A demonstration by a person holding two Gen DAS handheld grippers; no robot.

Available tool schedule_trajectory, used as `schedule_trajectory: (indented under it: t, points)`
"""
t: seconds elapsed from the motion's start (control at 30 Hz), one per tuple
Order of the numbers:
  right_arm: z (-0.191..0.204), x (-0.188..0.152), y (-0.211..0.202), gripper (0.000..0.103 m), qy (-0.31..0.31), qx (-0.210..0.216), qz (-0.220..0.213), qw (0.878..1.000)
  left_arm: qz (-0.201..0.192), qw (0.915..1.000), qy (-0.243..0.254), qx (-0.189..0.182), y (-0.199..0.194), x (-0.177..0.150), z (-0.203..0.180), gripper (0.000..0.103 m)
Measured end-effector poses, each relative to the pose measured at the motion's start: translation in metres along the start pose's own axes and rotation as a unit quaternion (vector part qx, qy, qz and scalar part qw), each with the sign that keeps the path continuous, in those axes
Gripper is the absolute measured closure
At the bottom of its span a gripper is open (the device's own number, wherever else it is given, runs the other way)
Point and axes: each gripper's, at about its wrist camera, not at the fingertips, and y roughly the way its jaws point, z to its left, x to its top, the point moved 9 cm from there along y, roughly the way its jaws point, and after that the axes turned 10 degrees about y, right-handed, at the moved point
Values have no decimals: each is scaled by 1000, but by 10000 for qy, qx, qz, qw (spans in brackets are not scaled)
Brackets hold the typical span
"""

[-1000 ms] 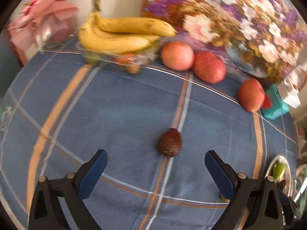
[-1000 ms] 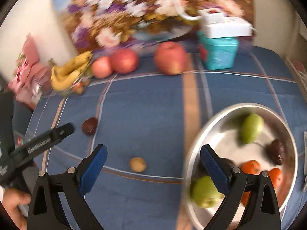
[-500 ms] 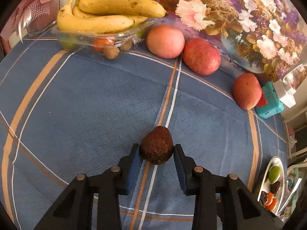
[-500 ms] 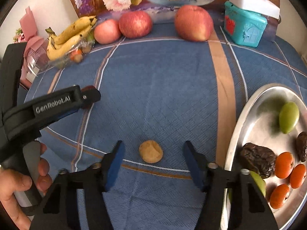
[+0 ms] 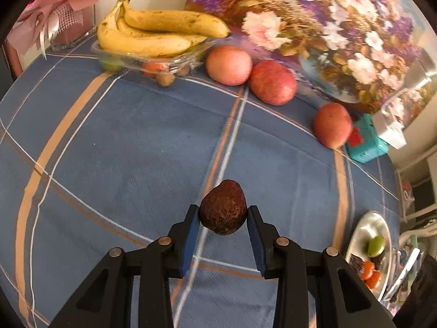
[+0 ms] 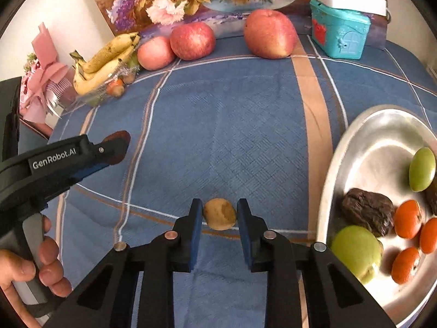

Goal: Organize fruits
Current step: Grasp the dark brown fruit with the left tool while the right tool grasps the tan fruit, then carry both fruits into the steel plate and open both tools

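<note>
Left claw pinched a wrinkled brown fruit at its tips, above the cloth. Right claw had closed on a small tan fruit lying on the cloth. Both should lift gently, then carry rightward to the tray.

Left gripper: black plastic frame with triangular cut-outs, round silver rivets at the joints
Left pads: flat blue strips lining the inner faces
Side marking: white "GenRobot.AI" lettering on the black arm
Handle: grey grip below the black body
Right gripper: same black frame, silver rivets, blue pads
</note>
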Motion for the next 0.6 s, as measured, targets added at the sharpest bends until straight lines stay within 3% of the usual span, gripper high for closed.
schedule_trajectory:
  t: [0.3,0.43,0.53,0.6]
  points:
    - [-19,-8,-40,76,93,-165,-299,9994,-70,9980,601,-180,-24,-18,-64,65]
    - [-53,-12,-63,77,417,-358,-469,9974,103,9929,1031,-577,-21,-40,-116,65]
    - [-78,-16,-80,76,760,-176,-511,9956,291,9867,1303,-924,-17,-59,-155,65]
    - [-99,-19,-90,76,777,-639,-617,9930,339,9825,1475,-1084,-17,-68,-177,65]
